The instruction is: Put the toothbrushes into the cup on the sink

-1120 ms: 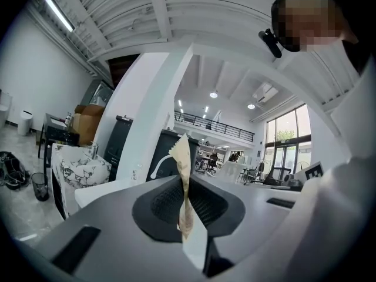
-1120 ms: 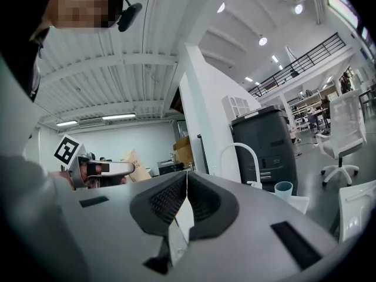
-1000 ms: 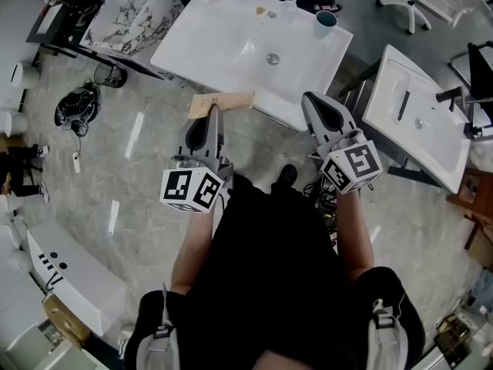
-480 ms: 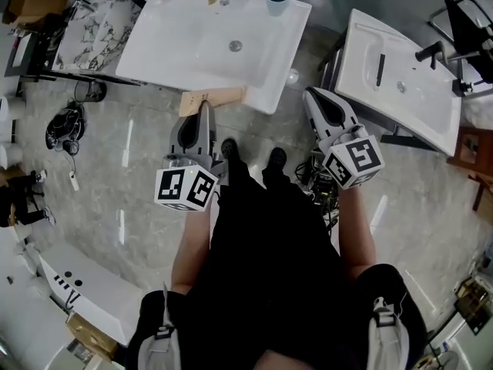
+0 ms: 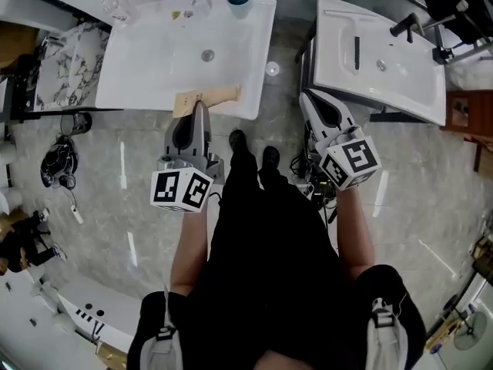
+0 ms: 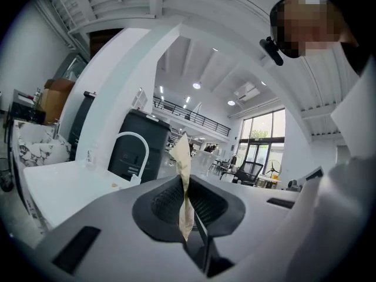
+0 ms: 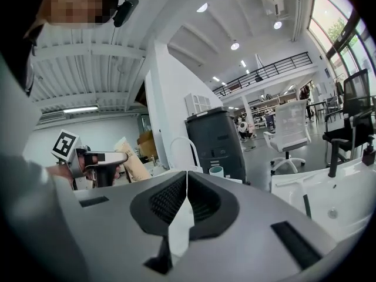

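Observation:
The white sink [image 5: 146, 68] lies ahead of me, with its drain [image 5: 207, 55] in the bowl. On the sink's far right corner stands the teal cup [image 5: 238, 3], also seen as the cup [image 7: 216, 171] in the right gripper view. My left gripper [image 5: 199, 106] is shut on a flat tan paper toothbrush packet [image 5: 208, 98], held level over the sink's near edge. Edge-on, the packet [image 6: 184, 184] sticks up between the left gripper [image 6: 187, 207] jaws. My right gripper [image 5: 310, 99] is shut and holds nothing, over the floor right of the sink. The curved tap [image 6: 132, 151] stands behind the bowl.
A second white sink [image 5: 370, 52] with a black tap [image 5: 404, 25] stands to the right. A marbled slab [image 5: 50, 72] lies left of the sink. The person's shoes [image 5: 239, 141] stand on the grey floor, with cables [image 5: 58, 168] at the left.
In the head view the sink and cup have slid left and toward the top as the person moves. Both grippers keep their pose, and the left still holds the packet.

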A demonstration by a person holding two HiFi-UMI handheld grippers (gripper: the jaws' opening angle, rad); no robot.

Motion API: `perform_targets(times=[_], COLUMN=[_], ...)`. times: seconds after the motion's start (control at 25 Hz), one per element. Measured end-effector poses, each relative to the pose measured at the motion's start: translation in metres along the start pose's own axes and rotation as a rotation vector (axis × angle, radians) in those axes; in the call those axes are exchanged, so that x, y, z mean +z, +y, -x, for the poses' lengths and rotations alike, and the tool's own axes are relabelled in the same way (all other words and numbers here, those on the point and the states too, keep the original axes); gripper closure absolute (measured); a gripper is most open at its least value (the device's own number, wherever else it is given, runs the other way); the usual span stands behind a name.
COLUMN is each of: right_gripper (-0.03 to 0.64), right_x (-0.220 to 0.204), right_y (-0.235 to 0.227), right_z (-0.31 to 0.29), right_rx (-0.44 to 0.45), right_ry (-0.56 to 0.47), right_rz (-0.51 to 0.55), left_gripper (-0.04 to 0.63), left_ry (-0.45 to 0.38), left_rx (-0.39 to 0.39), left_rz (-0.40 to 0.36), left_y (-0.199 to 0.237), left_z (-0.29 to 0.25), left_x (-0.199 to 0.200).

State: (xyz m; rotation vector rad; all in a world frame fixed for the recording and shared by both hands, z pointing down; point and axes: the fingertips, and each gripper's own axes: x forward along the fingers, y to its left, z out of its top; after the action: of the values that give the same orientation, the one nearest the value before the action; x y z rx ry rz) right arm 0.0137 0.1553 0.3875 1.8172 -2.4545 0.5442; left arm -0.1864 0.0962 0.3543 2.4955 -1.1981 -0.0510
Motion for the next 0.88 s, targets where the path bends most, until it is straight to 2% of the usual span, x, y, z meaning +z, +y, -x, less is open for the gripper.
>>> perform_targets(times=[0.44, 0.88], right_gripper=[0.584, 0.584], right_x=[0.032, 0.042], right_y=[-0.029, -0.017], right_z=[-0.012, -0.073], right_rx=[-0.188, -0.245], right_ry=[-0.040, -0.042], right_rz=[0.017, 0.018], left_gripper=[0.558, 0.558], left_ry=[0.025, 0.049], left_rx=[-0.168, -0.266], left_rz=[0.012, 0.028], left_y=[0.007, 0.044], left_z=[-0.076, -0.131], left_x=[0.015, 0.027])
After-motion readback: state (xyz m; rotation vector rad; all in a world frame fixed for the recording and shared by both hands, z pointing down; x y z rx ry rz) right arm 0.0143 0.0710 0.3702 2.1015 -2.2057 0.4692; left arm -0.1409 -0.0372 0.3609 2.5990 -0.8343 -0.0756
